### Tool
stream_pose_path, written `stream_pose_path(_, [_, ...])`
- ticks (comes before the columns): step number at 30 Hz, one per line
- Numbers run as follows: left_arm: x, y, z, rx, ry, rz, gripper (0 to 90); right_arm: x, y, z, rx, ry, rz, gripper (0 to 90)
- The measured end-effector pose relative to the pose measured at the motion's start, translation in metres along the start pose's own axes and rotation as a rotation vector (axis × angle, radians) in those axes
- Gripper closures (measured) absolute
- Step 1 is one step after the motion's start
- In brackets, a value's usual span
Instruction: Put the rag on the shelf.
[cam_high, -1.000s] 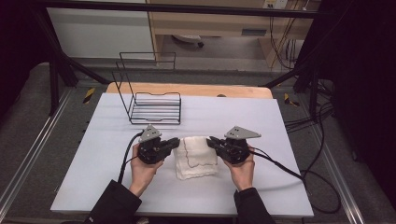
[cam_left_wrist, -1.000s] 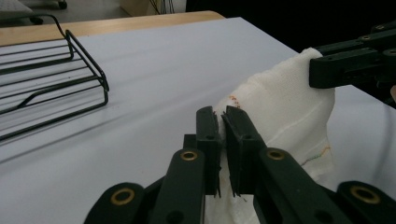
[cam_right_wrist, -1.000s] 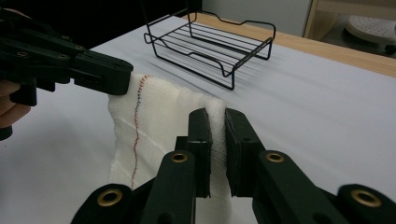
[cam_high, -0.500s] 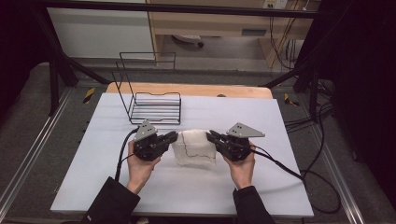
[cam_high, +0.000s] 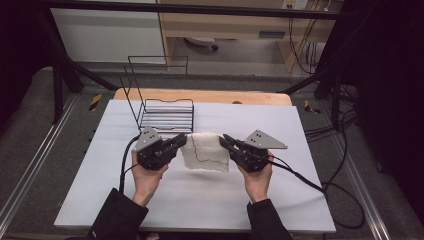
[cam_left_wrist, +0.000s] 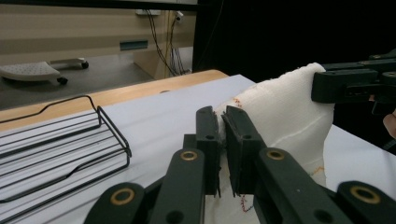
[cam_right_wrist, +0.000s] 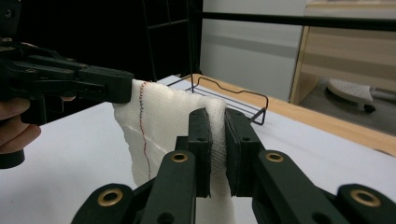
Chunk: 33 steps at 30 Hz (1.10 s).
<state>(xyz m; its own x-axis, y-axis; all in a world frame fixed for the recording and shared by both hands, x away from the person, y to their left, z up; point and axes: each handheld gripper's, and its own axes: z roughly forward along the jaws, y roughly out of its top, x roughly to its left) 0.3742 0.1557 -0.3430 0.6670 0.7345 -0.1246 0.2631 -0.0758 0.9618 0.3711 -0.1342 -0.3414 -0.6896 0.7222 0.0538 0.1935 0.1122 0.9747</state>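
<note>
High view: a white cloth (cam_high: 206, 151) with a thin dark stitched line is held up over the middle of the white table (cam_high: 310, 200), stretched between two grippers. The left gripper (cam_high: 181, 141) grasps the cloth's left edge; the right gripper (cam_high: 224, 141) grasps its right edge. Each gripper is held in one of the person's hands, forearms entering from the bottom. A black wire rack (cam_high: 166, 114) stands on the table just behind the left gripper, near the far edge.

Left gripper view: the two black jaws are clenched on a fold of the cloth (cam_left_wrist: 285, 116), with fabric pinched between them. The right gripper (cam_left_wrist: 322, 86) clamps the cloth's far upper corner. The wire rack (cam_left_wrist: 60, 144) lies to the left on the table (cam_left_wrist: 159, 116).

Right gripper view: the jaws are clenched on the cloth (cam_right_wrist: 163, 121), the weave showing between the pads. The left gripper (cam_right_wrist: 123, 86) grips the opposite corner, beside a red and dark stitched line. The wire rack (cam_right_wrist: 229, 100) stands behind the cloth.
</note>
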Motion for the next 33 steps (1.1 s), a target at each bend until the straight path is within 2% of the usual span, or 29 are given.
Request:
stream_pose_path(19, [0.005, 0.03, -0.02, -0.112, 0.023, 0.009, 84.1, 0.014, 0.03, 0.003, -0.118, -0.002, -0.011, 82.1])
stream_pose_path(33, [0.015, 0.048, -0.033, -0.181, 0.041, 0.009, 84.2, 0.023, 0.053, 0.012, -0.168, 0.006, -0.035, 82.2])
